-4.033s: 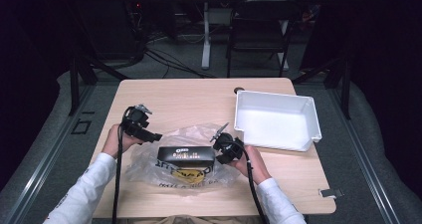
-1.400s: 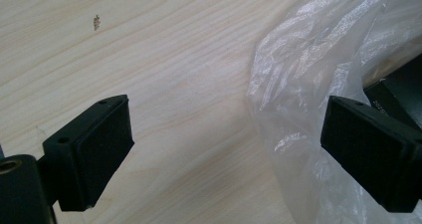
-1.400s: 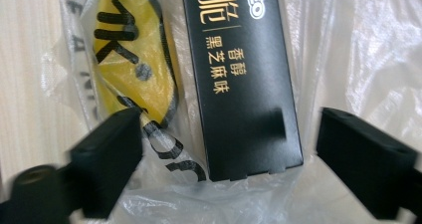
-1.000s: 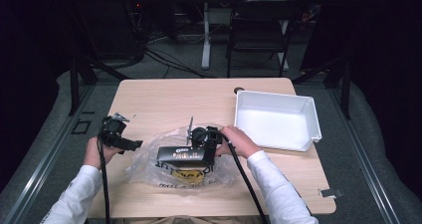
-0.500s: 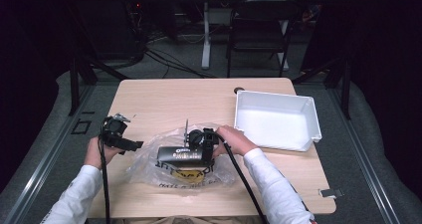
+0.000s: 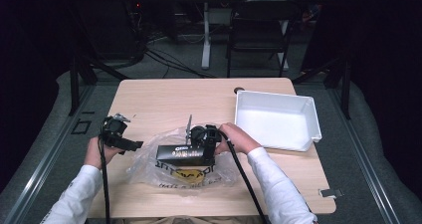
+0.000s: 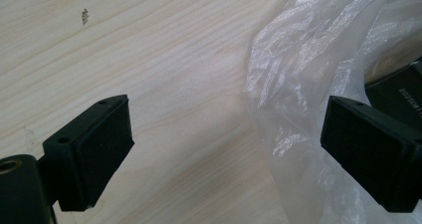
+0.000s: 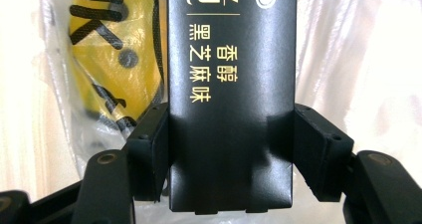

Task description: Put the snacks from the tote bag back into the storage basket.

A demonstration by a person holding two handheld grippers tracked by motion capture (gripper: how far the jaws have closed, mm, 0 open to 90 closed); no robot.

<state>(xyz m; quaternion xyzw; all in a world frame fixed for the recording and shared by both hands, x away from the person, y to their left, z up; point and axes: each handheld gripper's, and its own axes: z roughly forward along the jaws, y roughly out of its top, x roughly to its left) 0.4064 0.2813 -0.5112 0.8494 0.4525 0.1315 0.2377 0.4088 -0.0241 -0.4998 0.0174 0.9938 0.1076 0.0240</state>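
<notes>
A long black box (image 6: 179, 155) with gold lettering lies on a clear plastic bag (image 6: 149, 167) at the table's front centre. My right gripper (image 6: 197, 151) comes at it from the right. In the right gripper view its jaws have just been closing, and the pads now press both long sides of the box (image 8: 231, 84), denting the card; my right gripper (image 8: 231, 154) is shut on it. A yellow printed packet (image 8: 99, 45) lies inside the bag under the box. My left gripper (image 6: 132, 145) hovers left of the bag, open (image 7: 226, 139), with bare wood and the bag's edge (image 7: 298, 59) between its pads.
A white rectangular tray (image 6: 298, 144) sits at the right of the wooden table (image 6: 164, 99). A small round hole (image 6: 239, 90) marks the table's far edge. Beyond the table are a chair and cables on the floor.
The right gripper has shifted slightly left along the box and closed on it. Since the earliest frame, the left gripper has drawn back left from the bag; it has held still lately.
</notes>
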